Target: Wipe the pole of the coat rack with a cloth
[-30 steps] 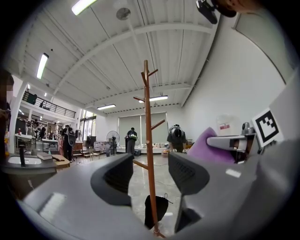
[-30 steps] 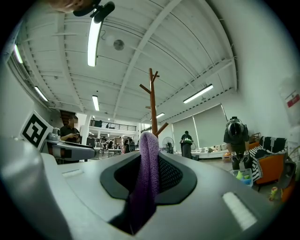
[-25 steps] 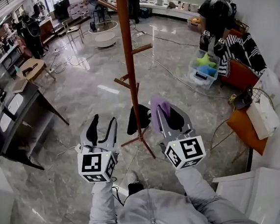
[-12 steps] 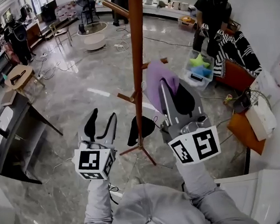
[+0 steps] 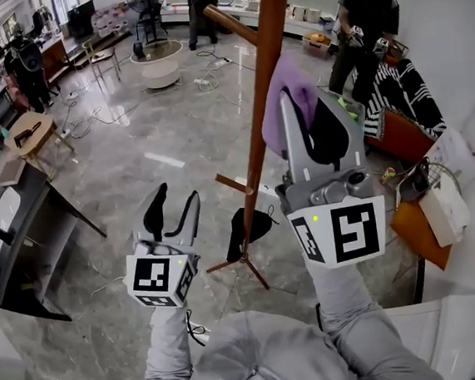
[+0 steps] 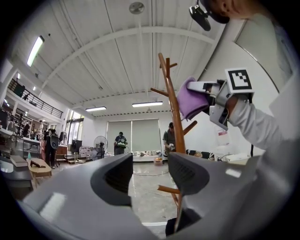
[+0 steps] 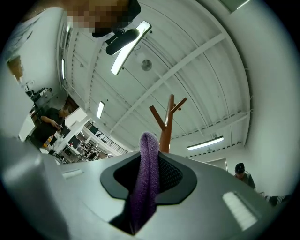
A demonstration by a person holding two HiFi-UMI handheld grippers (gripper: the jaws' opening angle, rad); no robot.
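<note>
Right gripper (image 5: pixel 311 128), pinching the purple cloth (image 5: pixel 287 84) by the pole (image 5: pixel 263 91) at upper centre, seems barely started wiping; left gripper (image 5: pixel 175 208) spread, empty.

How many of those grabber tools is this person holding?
2. The left gripper hangs low, left of the coat rack pole, jaws apart and empty. The right gripper is raised beside the pole, clamping a purple cloth. None seems hidden.
</note>
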